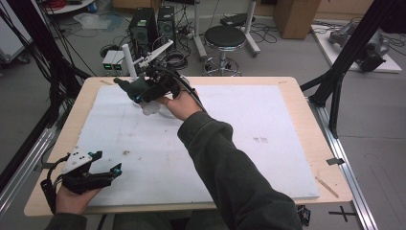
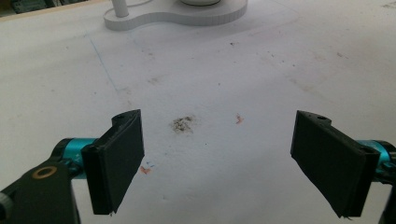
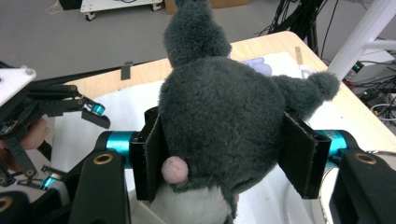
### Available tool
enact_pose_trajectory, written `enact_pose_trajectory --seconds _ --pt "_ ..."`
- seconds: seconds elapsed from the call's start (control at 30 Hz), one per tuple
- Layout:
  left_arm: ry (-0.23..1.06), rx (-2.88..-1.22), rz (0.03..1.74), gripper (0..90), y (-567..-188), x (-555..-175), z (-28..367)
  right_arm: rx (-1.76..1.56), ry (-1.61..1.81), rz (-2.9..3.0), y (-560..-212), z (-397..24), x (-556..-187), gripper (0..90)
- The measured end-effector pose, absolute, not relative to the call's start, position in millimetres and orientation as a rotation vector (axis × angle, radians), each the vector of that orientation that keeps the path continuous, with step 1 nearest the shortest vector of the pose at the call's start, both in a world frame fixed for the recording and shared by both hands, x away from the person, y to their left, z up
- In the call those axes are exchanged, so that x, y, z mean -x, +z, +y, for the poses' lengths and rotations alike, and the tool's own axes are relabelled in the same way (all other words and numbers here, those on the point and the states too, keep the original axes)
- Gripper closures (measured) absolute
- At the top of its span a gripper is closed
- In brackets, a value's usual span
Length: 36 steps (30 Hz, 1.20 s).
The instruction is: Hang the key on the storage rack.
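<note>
1. Your right gripper (image 3: 224, 158) was clamped on the grey plush toy (image 3: 219, 121), holding it above the far left part of the white mat (image 1: 249, 139).
2. Your left gripper (image 2: 217, 163) had its jaws wide apart with nothing between them, near the mat's front left corner.

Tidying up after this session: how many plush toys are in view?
1. The grey plush toy is clamped between the right gripper jaws, held above the white stand at the table's far left. None elsewhere.
</note>
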State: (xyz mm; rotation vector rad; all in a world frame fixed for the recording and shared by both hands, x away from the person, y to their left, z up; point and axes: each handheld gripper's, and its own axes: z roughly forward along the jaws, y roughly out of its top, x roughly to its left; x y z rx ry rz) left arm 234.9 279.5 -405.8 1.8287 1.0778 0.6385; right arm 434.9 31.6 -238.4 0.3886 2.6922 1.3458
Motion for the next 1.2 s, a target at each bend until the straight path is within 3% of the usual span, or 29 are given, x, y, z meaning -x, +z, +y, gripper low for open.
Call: enact_pose_trajectory --seconds 0.27,1.2 --pt "0.635 -1.829 1.079 17.7 -406.0 -234.8 279.3 -0.401 1.352 2.675 -232.4 42.5 -443.7 39.4" --pt "0.637 -1.826 1.079 17.7 -406.0 -234.6 280.0 -0.501 1.315 2.628 -264.6 58.7 -478.6 39.3"
